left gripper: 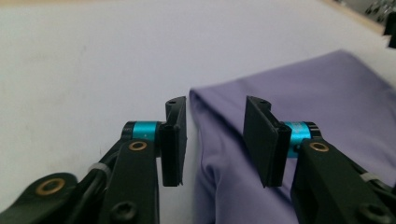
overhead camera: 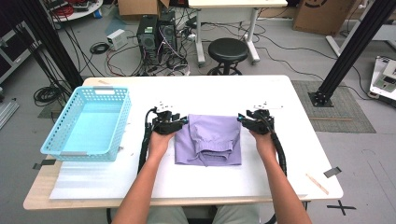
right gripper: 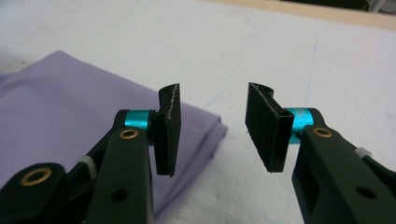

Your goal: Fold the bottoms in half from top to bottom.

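Note:
A folded purple garment (overhead camera: 208, 139) lies flat in the middle of the white table (overhead camera: 280, 93). My left gripper (overhead camera: 183, 121) rests at its far left corner and my right gripper (overhead camera: 242, 119) at its far right corner. In the left gripper view the jaws (left gripper: 215, 140) stand apart, with the garment's (left gripper: 317, 93) corner edge lying under the gap and no pad pressing on it. In the right gripper view the gripper (right gripper: 212, 128) is open too. The garment's (right gripper: 60, 98) folded corner sits beneath its left jaw, and bare table lies under the gap.
A light blue plastic basket (overhead camera: 79, 151) stands at the table's left side, nothing in it. A thin wooden stick (overhead camera: 316, 183) and a strip of tape (overhead camera: 332, 171) lie near the front right corner. A black stool (overhead camera: 228, 49) stands beyond the far edge.

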